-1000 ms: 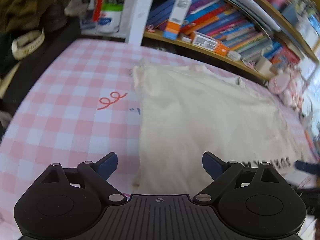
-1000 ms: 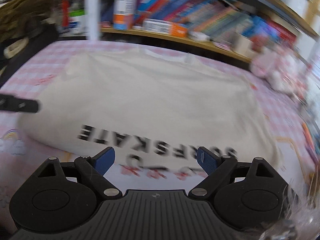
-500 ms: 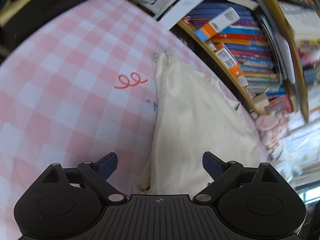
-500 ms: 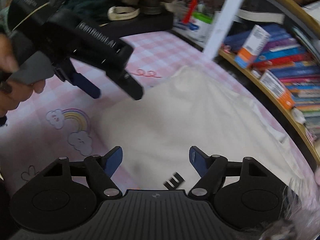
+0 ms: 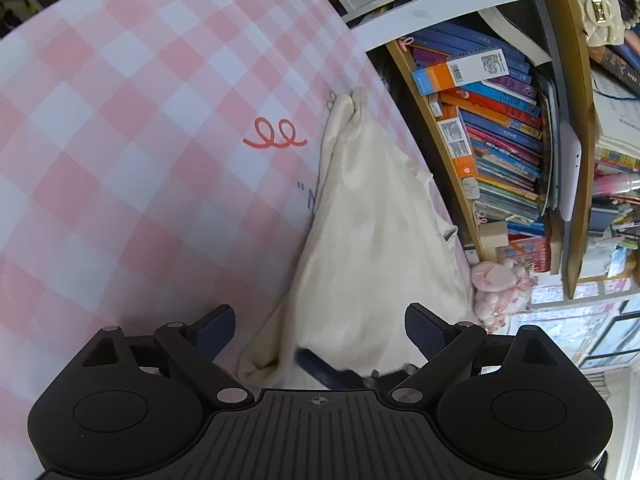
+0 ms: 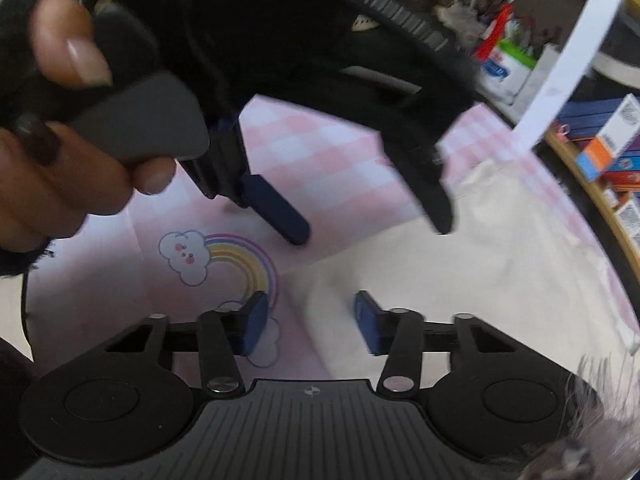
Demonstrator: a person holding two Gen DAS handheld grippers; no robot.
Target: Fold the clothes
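Note:
A cream T-shirt lies flat on a pink checked cloth; it also shows in the right wrist view. My left gripper is open and hovers over the shirt's near left corner. My right gripper is open, with its jaws straddling the shirt's corner edge low over the cloth. The left gripper also shows in the right wrist view, held in a hand, just above and beyond the right gripper. A blue fingertip of the right gripper shows under the left one.
A bookshelf full of books runs along the far side of the table. A pink plush toy sits at the shirt's far end. A white post and tubs stand at the back. A rainbow print marks the cloth.
Both grippers have come together at the shirt's near left corner. The right gripper swung left and down to the shirt's edge; the left gripper tilted over it. The right jaws narrowed a little.

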